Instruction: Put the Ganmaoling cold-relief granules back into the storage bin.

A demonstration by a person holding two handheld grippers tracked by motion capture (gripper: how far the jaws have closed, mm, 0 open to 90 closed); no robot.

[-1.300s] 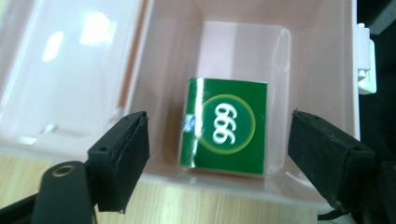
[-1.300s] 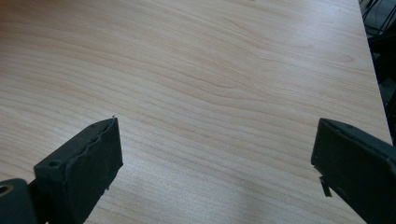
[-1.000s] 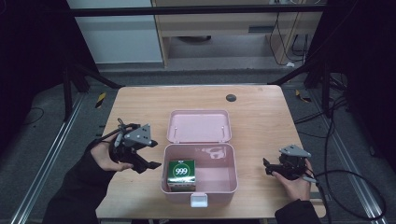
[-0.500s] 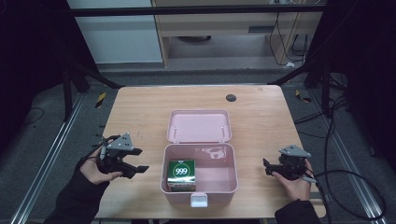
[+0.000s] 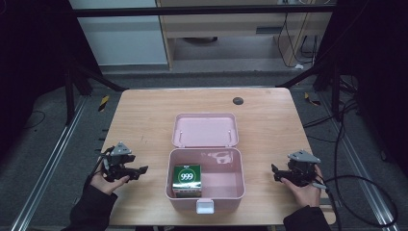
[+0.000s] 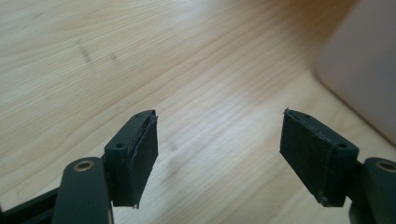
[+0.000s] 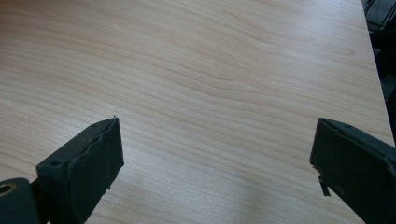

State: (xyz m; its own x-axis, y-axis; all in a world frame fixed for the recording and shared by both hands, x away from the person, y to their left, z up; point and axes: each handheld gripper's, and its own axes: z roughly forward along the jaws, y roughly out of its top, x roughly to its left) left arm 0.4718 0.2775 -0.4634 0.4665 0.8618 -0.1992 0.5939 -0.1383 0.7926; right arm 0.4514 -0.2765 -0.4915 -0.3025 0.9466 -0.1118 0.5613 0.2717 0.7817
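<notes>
An open pink box (image 5: 240,180) sits at the front middle of the wooden table (image 5: 144,110), its lid (image 5: 206,130) laid back flat. A green carton marked 999 (image 5: 186,179) stands in the box's left half. My left gripper (image 5: 141,171) rests low by the table, left of the box and pointing at it. Its jaws (image 6: 218,121) have just been opening, with bare wood between them and the pink box wall (image 6: 364,70) beyond. My right gripper (image 5: 274,173) lies right of the box and points left. It stands wide open (image 7: 218,121) over bare wood.
A small black round mark (image 5: 237,101) lies at the back of the table. A white latch (image 5: 204,207) juts from the box's front. A cable (image 5: 356,183) loops off the table's right side. Dark frame posts flank the table.
My left gripper has come down and toward the table's near left edge, away from the box, and its jaws stand wider apart. The right gripper has stayed put.
</notes>
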